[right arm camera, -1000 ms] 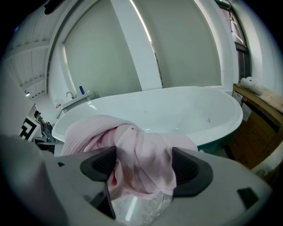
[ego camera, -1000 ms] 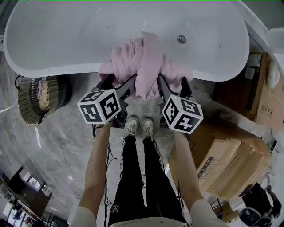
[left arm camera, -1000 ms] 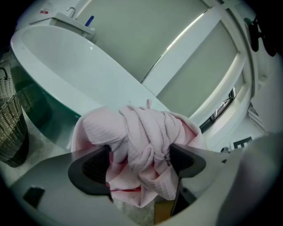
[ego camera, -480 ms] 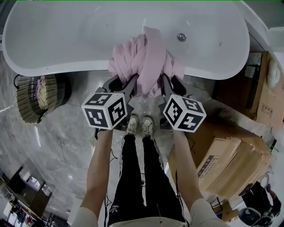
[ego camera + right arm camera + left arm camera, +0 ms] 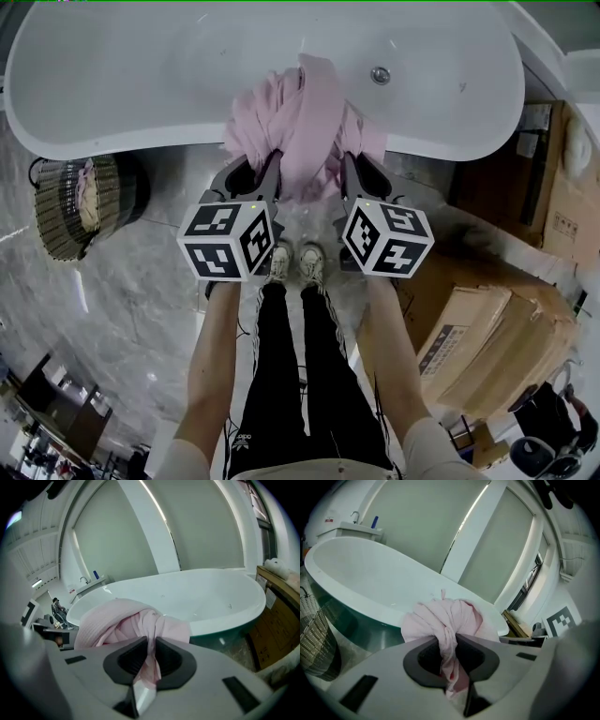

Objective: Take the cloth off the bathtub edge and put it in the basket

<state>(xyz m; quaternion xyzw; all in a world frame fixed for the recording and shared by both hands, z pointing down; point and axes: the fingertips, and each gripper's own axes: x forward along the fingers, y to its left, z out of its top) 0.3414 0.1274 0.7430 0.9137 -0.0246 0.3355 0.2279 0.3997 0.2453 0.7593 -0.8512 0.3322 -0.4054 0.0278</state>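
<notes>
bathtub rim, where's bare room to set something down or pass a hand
The white bathtub's near rim is bare left of the pink cloth, by the woven basket, and right of it, by the cardboard boxes. Crowded: mid-rim, at the cloth.

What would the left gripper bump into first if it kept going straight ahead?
The bunched pink cloth; the left gripper has just been closing its jaws on it. Behind that, probably the white bathtub rim.
</notes>
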